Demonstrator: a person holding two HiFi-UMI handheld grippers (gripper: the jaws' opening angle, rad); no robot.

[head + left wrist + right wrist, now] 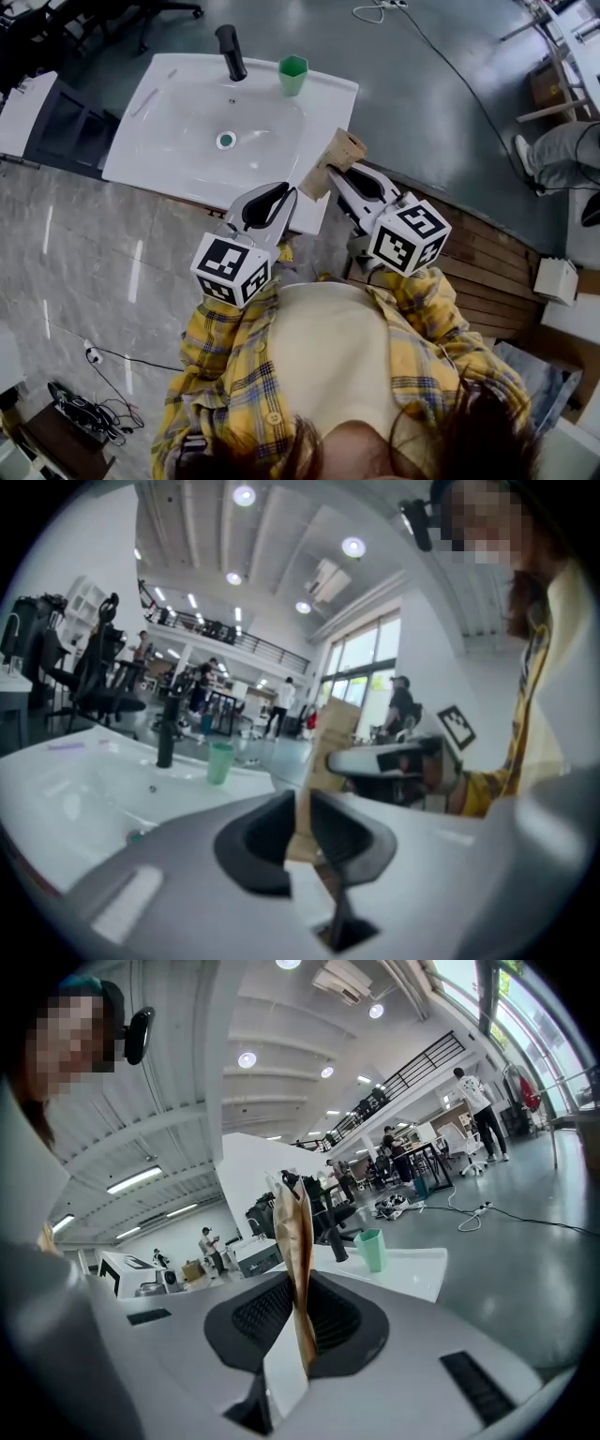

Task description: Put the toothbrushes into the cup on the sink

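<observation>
The green cup (292,75) stands upright on the back rim of the white sink (178,173), near its back right corner and just right of the black faucet (232,52). In the left gripper view, cup (219,762) and faucet (166,731) stand side by side but apart. A slim pale item (144,101) lies on the sink's left rim; it is too small to name for certain. The basin's drain (225,141) sits at its middle.

No toothbrush can be clearly made out. Both tools hold one brown paper packet (335,159) in the air by the sink's front right corner. The left gripper (291,197) has its jaws nearly together, pinching the packet's lower edge (302,829). The right gripper (335,176) clamps the flat packet (292,1241) edge-on between its ribbed pads, and the packet rises above its jaws. The left gripper view shows the right gripper (337,761) on the packet's far side.

The person's yellow plaid sleeves (225,347) run back from the grippers. A wooden platform (487,272) lies to the right of the sink.
</observation>
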